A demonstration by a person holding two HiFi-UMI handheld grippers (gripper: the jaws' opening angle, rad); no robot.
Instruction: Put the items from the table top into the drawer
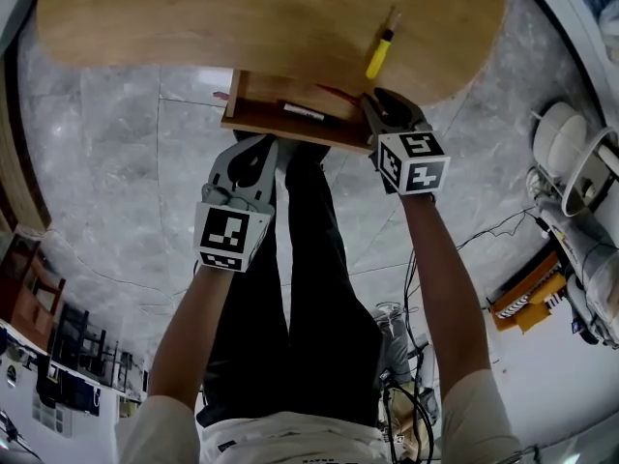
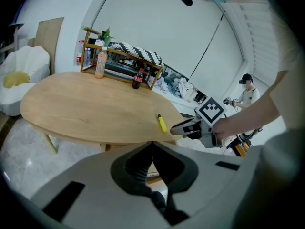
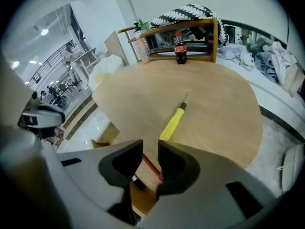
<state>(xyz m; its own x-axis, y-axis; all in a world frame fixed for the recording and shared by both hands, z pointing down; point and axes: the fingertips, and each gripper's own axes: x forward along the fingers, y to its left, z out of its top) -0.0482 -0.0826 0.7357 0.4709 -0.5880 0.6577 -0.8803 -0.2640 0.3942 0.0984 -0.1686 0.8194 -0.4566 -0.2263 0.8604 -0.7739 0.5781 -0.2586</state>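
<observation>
Yellow screwdriver point(image 1: 379, 54) on wooden table point(image 1: 242, 13)

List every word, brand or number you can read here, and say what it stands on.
No text can be read in any view.
Dark soda bottle: red label, too blurred.
Orange drink bottle: label too small.
Dark object in the drawer: white label, too small.
Marker cubes: black-and-white squares only, no letters or digits.

We wore a white short-sleeved shirt point(image 1: 280, 440) and black trousers point(image 1: 309, 288). Our grey left gripper point(image 1: 255, 147) and right gripper point(image 1: 383, 106) had black-lined jaws, with black-and-white marker cubes point(image 1: 230, 238) behind them.
</observation>
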